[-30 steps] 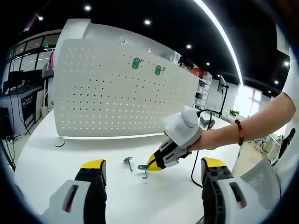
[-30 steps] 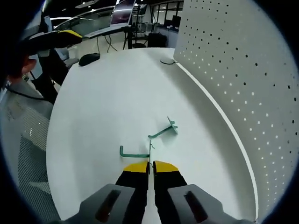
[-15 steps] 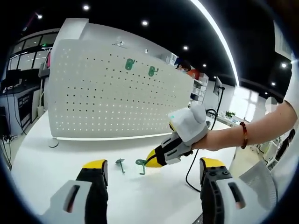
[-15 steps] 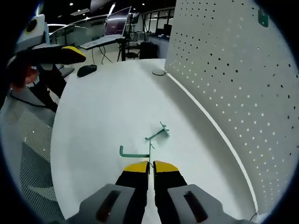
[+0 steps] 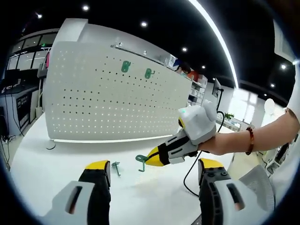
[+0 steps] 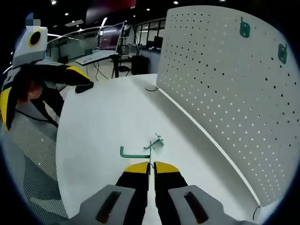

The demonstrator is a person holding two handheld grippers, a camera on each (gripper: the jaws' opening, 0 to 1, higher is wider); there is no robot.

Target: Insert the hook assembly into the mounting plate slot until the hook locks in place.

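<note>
White perforated pegboard panel point(image 6: 225, 93) stands far side of the table, two green clips point(image 5: 125, 67) mounted. Right gripper point(image 6: 150, 165) clamped on green metal hook point(image 6: 133, 154), lifted (second hook point(image 5: 115, 167) on white table point(image 5: 47, 159)). Left gripper point(image 5: 152, 166) jaws wide, empty.

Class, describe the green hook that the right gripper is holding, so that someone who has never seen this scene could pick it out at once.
Start at the big white pegboard standing on the white table. In front of it, above the tabletop, the right gripper pinches a green hook in its yellow-tipped jaws. Unlike the other loose green hook lying on the table, and the two green hooks mounted high on the board, this one is held up.
</note>
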